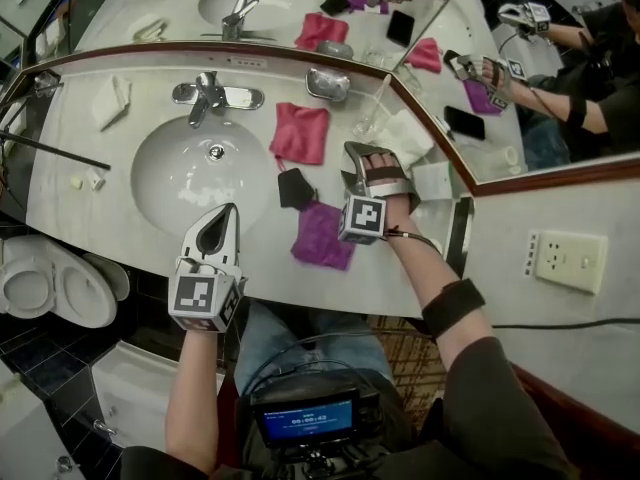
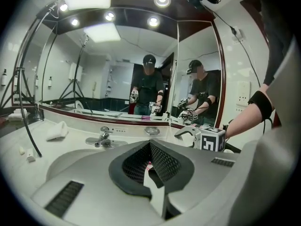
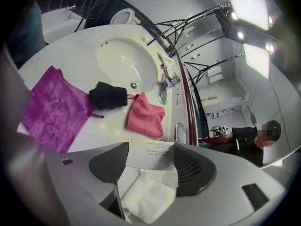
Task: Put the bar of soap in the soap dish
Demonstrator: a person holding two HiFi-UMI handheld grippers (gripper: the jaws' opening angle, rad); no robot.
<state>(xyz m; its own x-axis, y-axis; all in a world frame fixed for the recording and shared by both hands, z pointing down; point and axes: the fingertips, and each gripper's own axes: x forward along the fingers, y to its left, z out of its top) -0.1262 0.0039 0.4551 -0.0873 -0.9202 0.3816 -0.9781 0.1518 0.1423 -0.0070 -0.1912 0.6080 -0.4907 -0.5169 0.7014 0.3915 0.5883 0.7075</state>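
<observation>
**A:** Where was the bar of soap (image 3: pixel 151 152)?

**B:** As far as I could tell, it was the small white box with print on it. It lay at the right end of the desk (image 1: pixel 262 268), against a crumpled white cloth (image 1: pixel 405 133).

**A:** Was anything grasping it?

**B:** No. The right gripper (image 3: pixel 151 166) was released, its jaws spread wide. Its own view showed the box in the gap between them, with neither pad pressing on it. That gripper was rolled onto its side and angled down at the desk.

**A:** And the soap dish (image 1: pixel 327 83)?

**B:** It was a small metal dish at the back of the desk, under the mirror (image 1: pixel 290 13) and just right of the faucet (image 1: pixel 207 95). It sat well apart from the box.

**A:** What lay between them?

**B:** A pink cloth (image 1: pixel 300 133) lay in front of the dish, beside the sink (image 1: pixel 160 168). A black pouch (image 1: pixel 295 188) lay just in front of that. A purple cloth (image 1: pixel 322 236) was nearer the front edge, close to the right gripper's marker cube.

**A:** And the left gripper (image 2: pixel 150 145)?

**B:** It was clenched shut, pad against pad. It hovered over the front edge of the desk by the sink, pointing towards the mirror and only slightly downward. It was well apart from the box.
</observation>
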